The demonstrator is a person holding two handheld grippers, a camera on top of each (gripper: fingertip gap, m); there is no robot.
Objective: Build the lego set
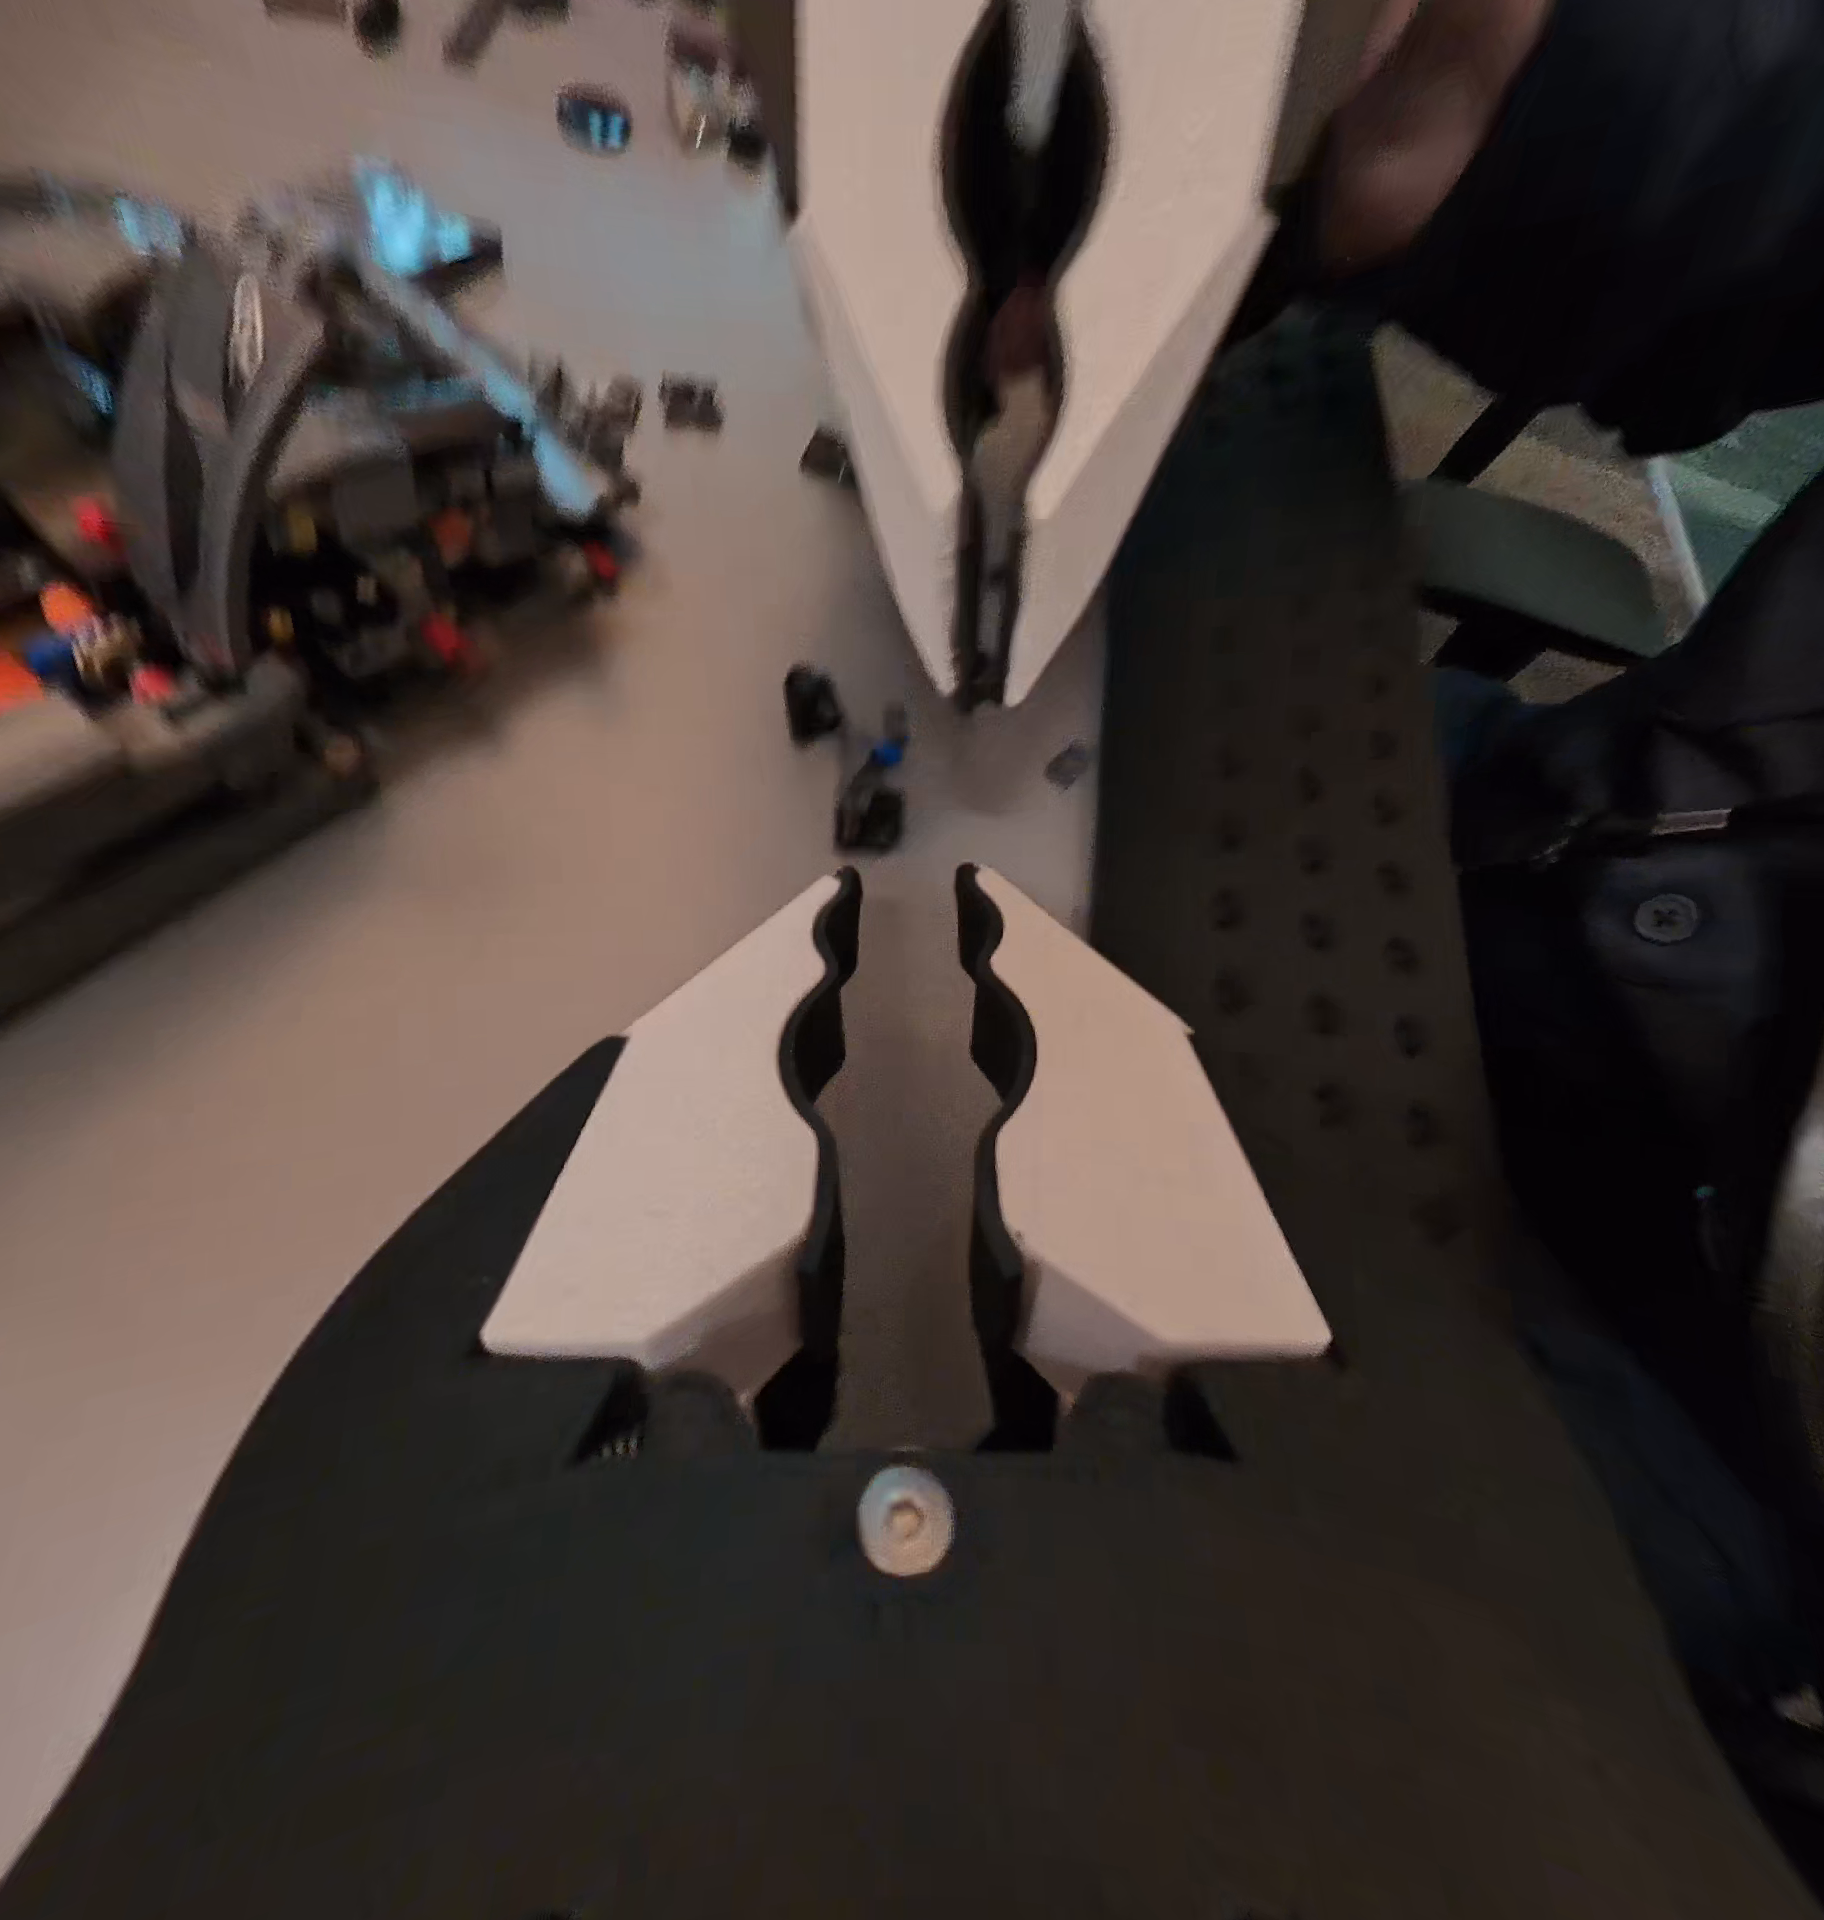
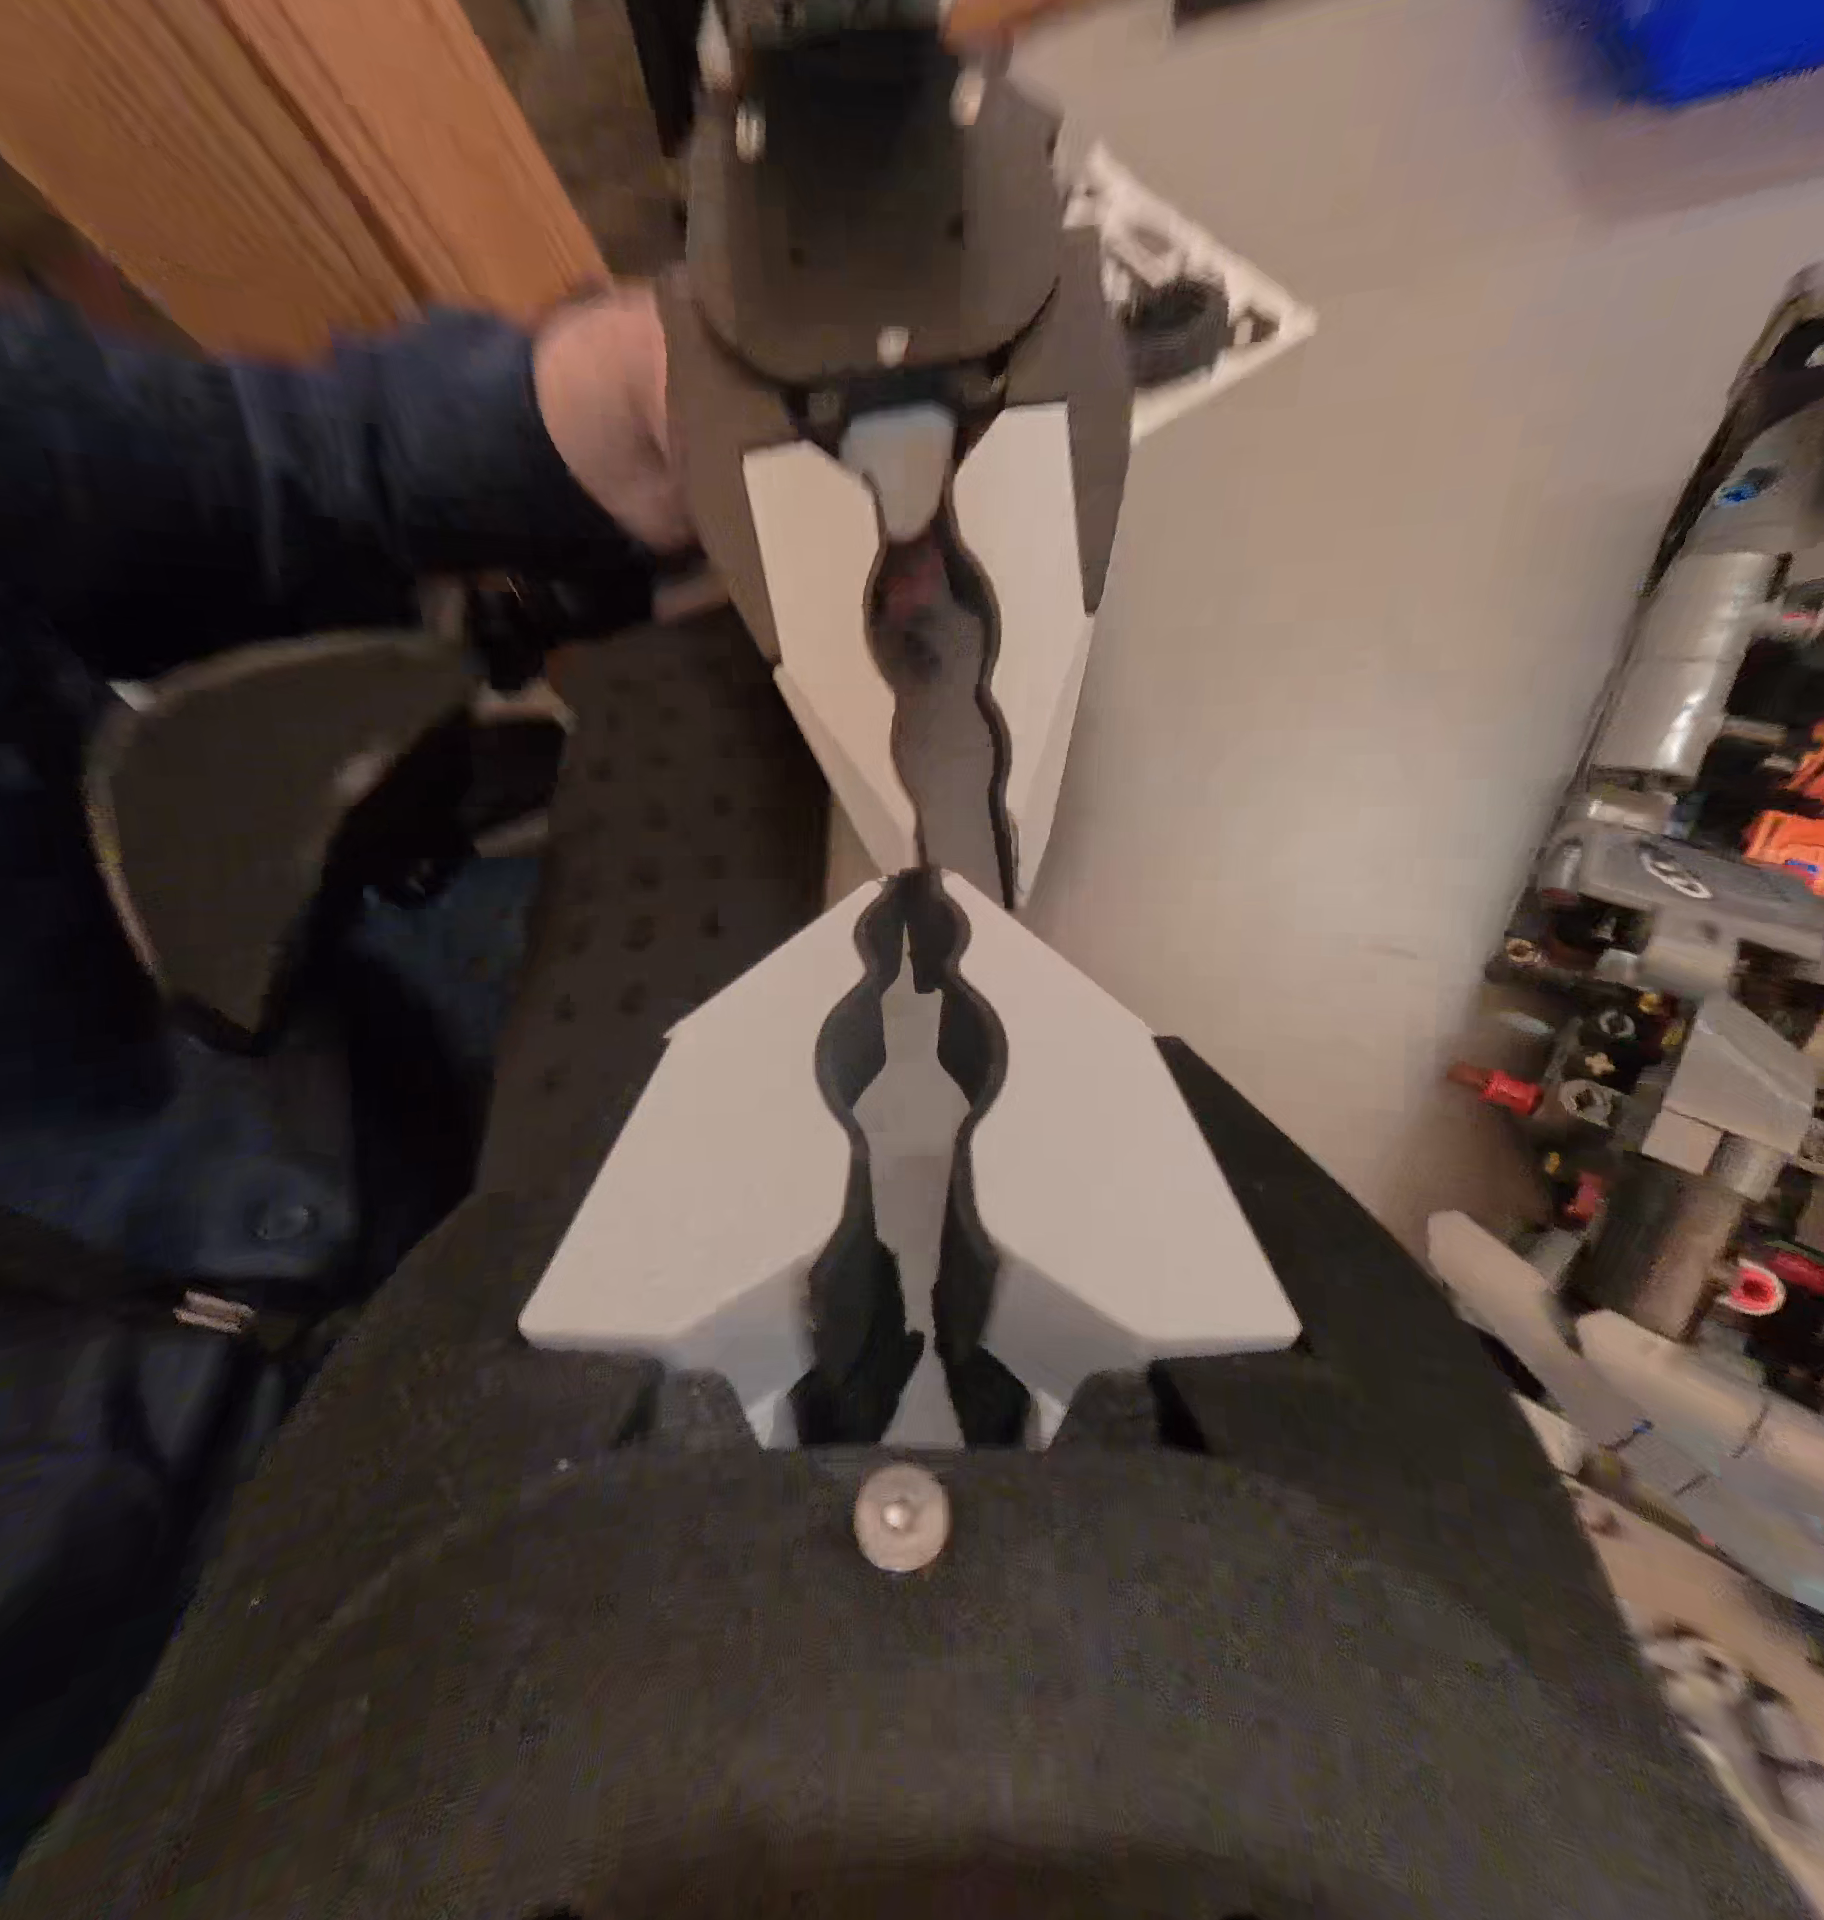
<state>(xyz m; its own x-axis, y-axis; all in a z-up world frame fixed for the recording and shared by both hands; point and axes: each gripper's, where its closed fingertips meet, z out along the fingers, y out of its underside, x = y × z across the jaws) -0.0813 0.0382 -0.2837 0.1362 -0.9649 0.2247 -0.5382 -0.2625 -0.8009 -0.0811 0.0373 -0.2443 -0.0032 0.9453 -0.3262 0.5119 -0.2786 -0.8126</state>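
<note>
My right gripper (image 2: 918, 894) is shut on a thin black lego piece (image 2: 923, 951) that pokes out at its tips. In the left wrist view the right gripper (image 1: 981, 691) comes down from the top with the dark piece (image 1: 986, 613) between its fingers. My left gripper (image 1: 908, 883) is open and empty, tip to tip with the right one and a short way apart. It also shows in the right wrist view (image 2: 965, 878). The large grey lego model (image 1: 316, 499) with orange and red parts stands blurred on the white table (image 1: 264, 1143), and shows at the right (image 2: 1718, 831).
A few small loose dark and blue pieces (image 1: 866, 774) lie on the table under the grippers. A black perforated chair surface (image 1: 1292, 831) sits by the table edge. A dark-sleeved arm (image 2: 264, 468) holds the left gripper. An instruction booklet (image 2: 1188, 281) lies far back. My two grippers' fingertips are within a few centimetres of each other.
</note>
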